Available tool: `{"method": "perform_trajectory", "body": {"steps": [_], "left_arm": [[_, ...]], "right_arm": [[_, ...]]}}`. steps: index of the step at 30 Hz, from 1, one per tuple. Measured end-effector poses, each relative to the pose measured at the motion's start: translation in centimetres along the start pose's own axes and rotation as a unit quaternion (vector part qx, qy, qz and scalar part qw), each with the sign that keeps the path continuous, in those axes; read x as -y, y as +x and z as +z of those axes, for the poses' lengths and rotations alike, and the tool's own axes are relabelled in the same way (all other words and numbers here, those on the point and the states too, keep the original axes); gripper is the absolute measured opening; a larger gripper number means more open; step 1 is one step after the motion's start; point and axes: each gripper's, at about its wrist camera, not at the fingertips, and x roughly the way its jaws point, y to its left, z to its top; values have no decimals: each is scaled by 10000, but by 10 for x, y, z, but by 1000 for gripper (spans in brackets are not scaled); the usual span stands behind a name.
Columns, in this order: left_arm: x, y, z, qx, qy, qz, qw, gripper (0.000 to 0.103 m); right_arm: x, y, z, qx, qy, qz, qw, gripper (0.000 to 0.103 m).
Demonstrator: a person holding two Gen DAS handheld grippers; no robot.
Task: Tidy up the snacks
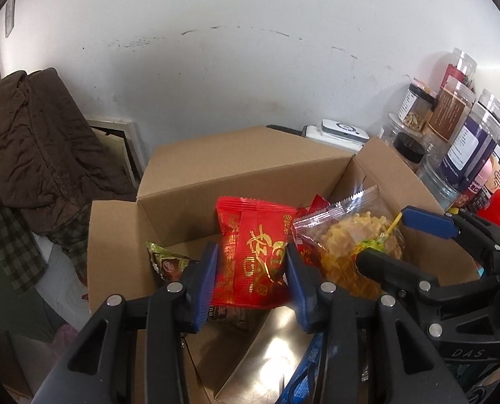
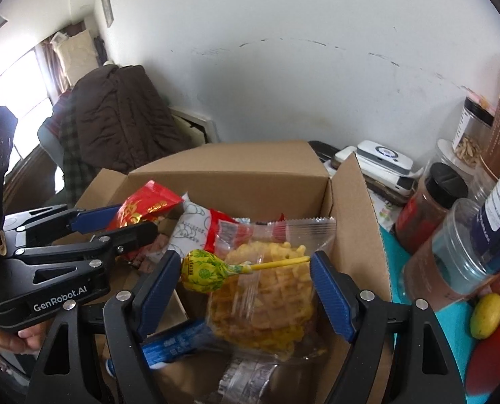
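Observation:
An open cardboard box (image 1: 216, 168) (image 2: 250, 175) holds several snack packets. In the left wrist view my left gripper (image 1: 250, 269) is shut on a red packet (image 1: 253, 245) with gold writing, held over the box. The right wrist view has that gripper (image 2: 137, 220) at the left with the red packet (image 2: 142, 207). My right gripper (image 2: 245, 282) is shut on a yellow-green lollipop (image 2: 203, 269): its head touches the left pad and its stick tip touches the right pad. Below it lies a clear bag of yellow snacks (image 2: 270, 296) (image 1: 354, 239). The right gripper (image 1: 384, 235) hovers over the box's right side.
Also in the box are a green packet (image 1: 169, 262), a white and red packet (image 2: 189, 232) and a blue packet (image 2: 172, 340). Several jars (image 2: 452, 242) crowd the box's right. A white device (image 2: 383, 160) lies behind; a brown coat (image 1: 31, 141) hangs left.

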Motion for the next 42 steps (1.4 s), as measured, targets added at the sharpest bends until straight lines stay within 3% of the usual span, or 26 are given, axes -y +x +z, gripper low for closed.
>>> {"method": "perform_trajectory", "body": {"steps": [6, 8, 9, 10, 11, 22, 33, 42], "left_arm": [[4, 1, 0, -144, 66, 198, 9997, 40], [5, -2, 0, -107, 52, 298, 9995, 49], [5, -4, 1, -73, 47, 335, 9994, 62], [5, -6, 1, -35, 43, 396, 9992, 68], [6, -10, 0, 44, 49, 491, 9988, 69], [13, -58, 3, 427, -40, 635, 9971, 69], [35, -136, -2, 1034, -10, 673, 9924, 69], [57, -210, -26, 1657, 63, 689, 9838, 73]], "right_arm": [[0, 0, -1, -98, 20, -121, 9999, 89], [0, 0, -1, -137, 20, -175, 9997, 89], [0, -1, -1, -145, 18, -223, 9996, 89], [0, -2, -1, -142, 13, -249, 9996, 88], [1, -5, -2, -137, 7, -266, 9996, 88], [-2, -52, 1, 276, 12, -347, 9990, 88], [-25, -130, 4, 1037, -238, -401, 9935, 88], [-42, -196, -15, 1655, -364, -350, 9849, 88]]}}
